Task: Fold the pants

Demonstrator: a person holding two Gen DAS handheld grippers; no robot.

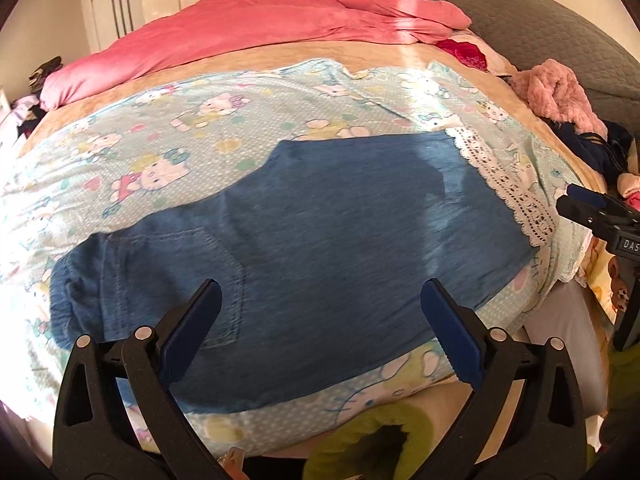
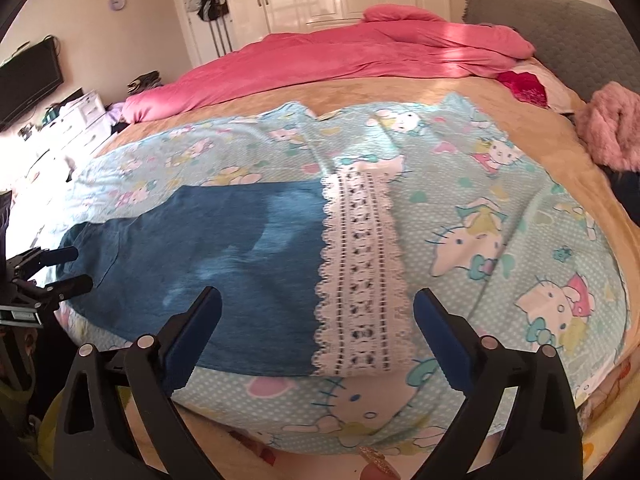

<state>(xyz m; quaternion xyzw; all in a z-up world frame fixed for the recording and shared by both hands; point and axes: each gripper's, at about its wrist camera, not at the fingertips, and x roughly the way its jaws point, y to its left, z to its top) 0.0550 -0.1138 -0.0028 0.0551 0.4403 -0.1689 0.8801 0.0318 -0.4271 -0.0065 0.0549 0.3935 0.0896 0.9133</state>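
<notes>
Tongs both gaping wide, gripping nothing: left tongs (image 1: 320, 328) hovering over pants (image 1: 280, 248) lying flat on cartoon sheet (image 1: 160, 152) on bed (image 1: 248, 56), right tongs (image 2: 318, 334) hovering over lace hem (image 2: 360, 280), seemingly lining up for folding.

Blue denim pants (image 1: 320, 240) with white lace hem (image 2: 360, 276) on cartoon-cat turquoise sheet (image 2: 500, 220).
</notes>
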